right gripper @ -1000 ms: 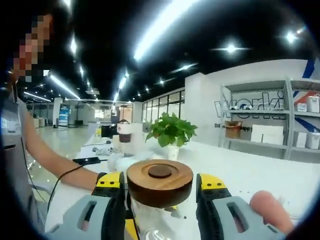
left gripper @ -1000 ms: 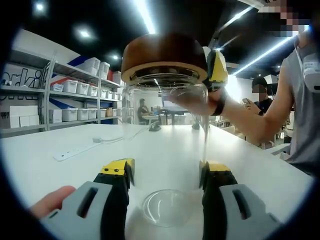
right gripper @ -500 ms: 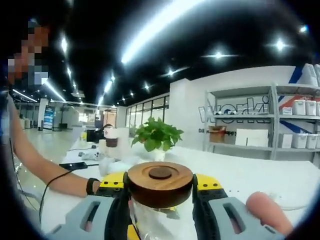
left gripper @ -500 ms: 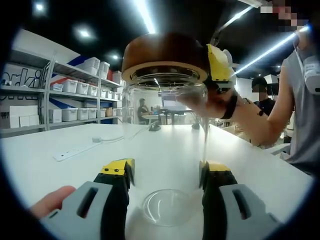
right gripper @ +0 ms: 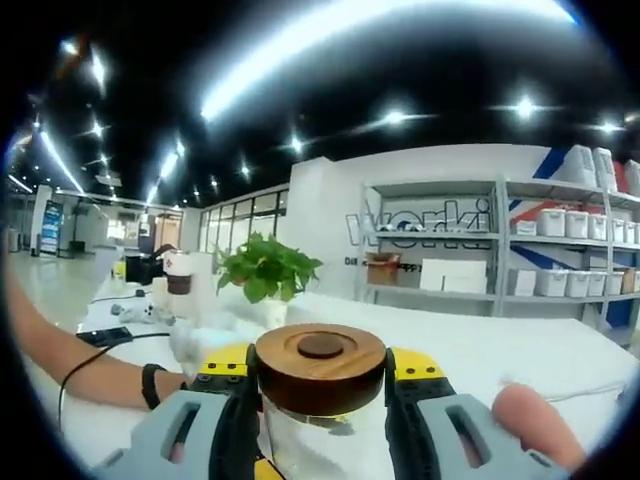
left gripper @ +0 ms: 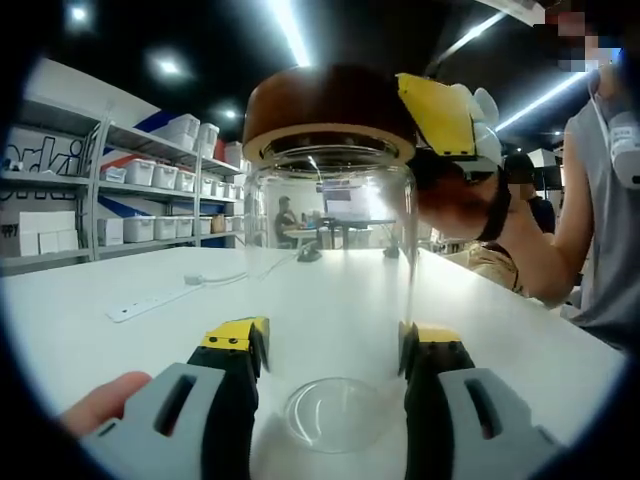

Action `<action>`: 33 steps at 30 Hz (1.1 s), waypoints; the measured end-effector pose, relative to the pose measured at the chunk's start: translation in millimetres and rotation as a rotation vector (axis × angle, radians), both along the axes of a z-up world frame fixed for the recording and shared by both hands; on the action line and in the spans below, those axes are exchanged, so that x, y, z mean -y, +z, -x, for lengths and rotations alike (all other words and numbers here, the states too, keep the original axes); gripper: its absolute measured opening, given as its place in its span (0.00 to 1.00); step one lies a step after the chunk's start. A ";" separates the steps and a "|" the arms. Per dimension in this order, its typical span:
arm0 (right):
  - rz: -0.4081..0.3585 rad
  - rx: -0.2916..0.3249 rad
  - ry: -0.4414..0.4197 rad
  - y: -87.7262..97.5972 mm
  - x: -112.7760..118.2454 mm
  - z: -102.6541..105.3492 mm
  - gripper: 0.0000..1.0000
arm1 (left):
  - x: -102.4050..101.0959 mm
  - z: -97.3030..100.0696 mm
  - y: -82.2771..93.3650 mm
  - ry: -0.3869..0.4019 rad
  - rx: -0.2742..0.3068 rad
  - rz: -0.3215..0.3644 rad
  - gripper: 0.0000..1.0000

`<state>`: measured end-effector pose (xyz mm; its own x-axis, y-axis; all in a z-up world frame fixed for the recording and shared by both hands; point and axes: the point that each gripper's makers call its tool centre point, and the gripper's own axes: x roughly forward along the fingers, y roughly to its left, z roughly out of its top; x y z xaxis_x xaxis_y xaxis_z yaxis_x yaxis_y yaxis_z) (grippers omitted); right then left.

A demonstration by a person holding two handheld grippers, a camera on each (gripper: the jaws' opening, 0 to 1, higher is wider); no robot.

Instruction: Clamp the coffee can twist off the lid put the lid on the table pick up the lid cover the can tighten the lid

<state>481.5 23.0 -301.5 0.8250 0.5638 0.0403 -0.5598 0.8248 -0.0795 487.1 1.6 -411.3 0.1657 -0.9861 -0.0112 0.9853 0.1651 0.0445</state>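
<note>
In the left gripper view, the left gripper (left gripper: 330,350) is closed on the lower body of the clear glass coffee can (left gripper: 330,290), its two yellow-tipped jaws pressed against either side near the base. The can stands upright at frame centre on the white table (left gripper: 130,340). A dark wooden lid (left gripper: 325,110) sits on the can's mouth in the upper centre. The right gripper (left gripper: 445,120) enters from the upper right, one yellow jaw lying against the lid's side.

In the right gripper view, the right gripper (right gripper: 320,375) clamps the lid (right gripper: 320,362) between both jaws at the lower centre, with the can's glass (right gripper: 320,445) visible beneath it. A fingertip (right gripper: 535,425) shows at the lower right. A forearm with a dark wristband (right gripper: 150,383) lies at the lower left. A potted green plant (right gripper: 265,275) stands on the table left of centre. Shelving with white bins (right gripper: 575,250) occupies the right side.
</note>
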 end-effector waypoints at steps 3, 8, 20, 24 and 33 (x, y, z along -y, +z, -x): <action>-0.002 0.013 -0.041 0.4 0.9 0.4 0.45 | 0.1 -0.1 -0.1 0.001 0.000 0.000 0.48; 0.000 0.028 -0.098 1.2 1.8 0.1 0.45 | -0.1 -0.2 -0.2 0.004 -0.002 -0.002 0.48; -0.007 0.039 -0.222 2.3 3.4 -1.1 0.45 | 0.0 -0.4 -0.5 0.006 0.001 -0.003 0.48; -0.013 0.048 -0.250 2.3 4.7 -0.6 0.45 | 0.0 -0.1 -0.5 0.007 0.002 -0.004 0.48; -0.009 0.041 -0.237 2.7 7.0 0.0 0.45 | 0.8 1.2 -0.9 0.004 0.003 -0.007 0.48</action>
